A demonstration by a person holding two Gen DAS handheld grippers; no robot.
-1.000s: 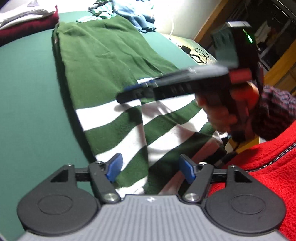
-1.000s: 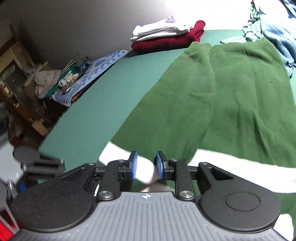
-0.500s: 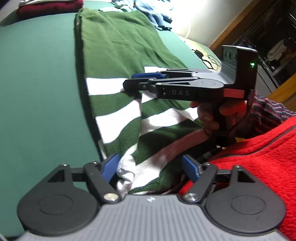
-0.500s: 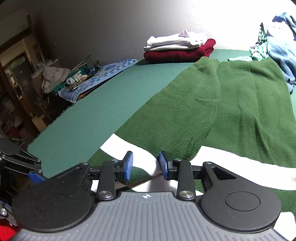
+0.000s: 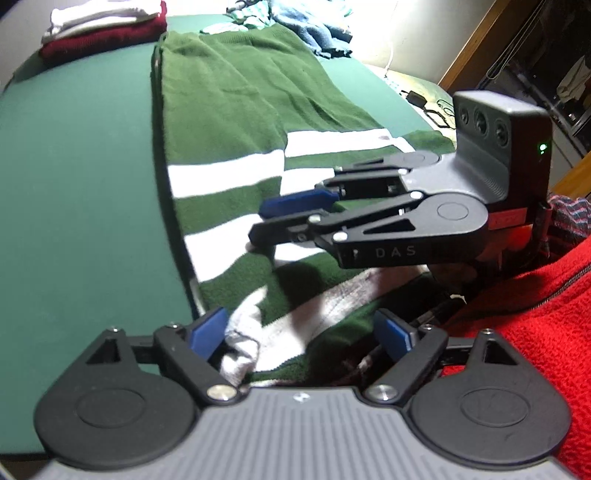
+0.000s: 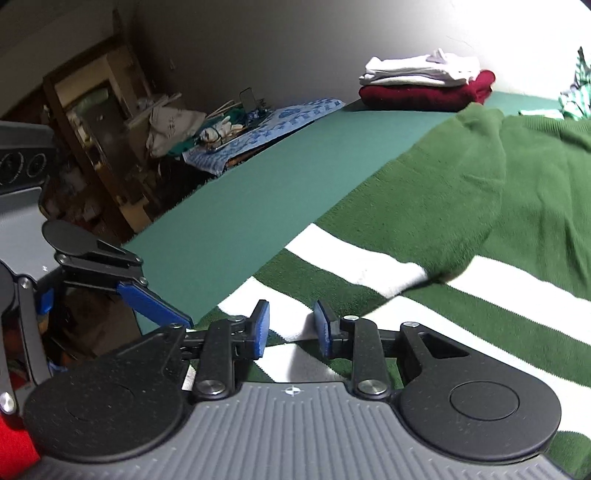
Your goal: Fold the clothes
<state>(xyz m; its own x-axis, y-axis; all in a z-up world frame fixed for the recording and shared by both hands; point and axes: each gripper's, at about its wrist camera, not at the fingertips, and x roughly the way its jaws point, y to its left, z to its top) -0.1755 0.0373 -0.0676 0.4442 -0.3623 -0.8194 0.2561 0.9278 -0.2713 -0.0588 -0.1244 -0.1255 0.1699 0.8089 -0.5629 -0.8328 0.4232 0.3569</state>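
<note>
Left wrist view: the green sweater (image 5: pixel 236 92) with white stripes lies flat on the green table (image 5: pixel 74 177), its plain body running toward the far end and its striped part near the person. The left gripper (image 5: pixel 299 332) hovers at the near edge of the garment with its jaws opening wide; bunched white and green knit sits between the pads, but neither pad presses on it, so nothing is held. The right gripper (image 5: pixel 258 221) reaches in from the right, low over the stripes, its fingers close together. A red fleece (image 5: pixel 524 317) fills the near right. A folded stack (image 5: pixel 103 29) sits at the far left and loose clothes (image 5: pixel 306 26) at the far end.

Right wrist view: the right gripper (image 6: pixel 291 328) has its jaws closing, with a gap showing between the pads; a white stripe passes under and between them, and no clamp is visible. A folded-in flap (image 6: pixel 450 206) of the green sweater (image 6: pixel 546 177) lies just beyond it. The left gripper (image 6: pixel 155 306) shows at the near left edge.

Judgement: the step in hand appears to be taking fresh hold of the near striped end. To do it well, each pad pair should bite through every layer at matching corners, well apart, so the fold lifts square rather than dragging one side
</note>
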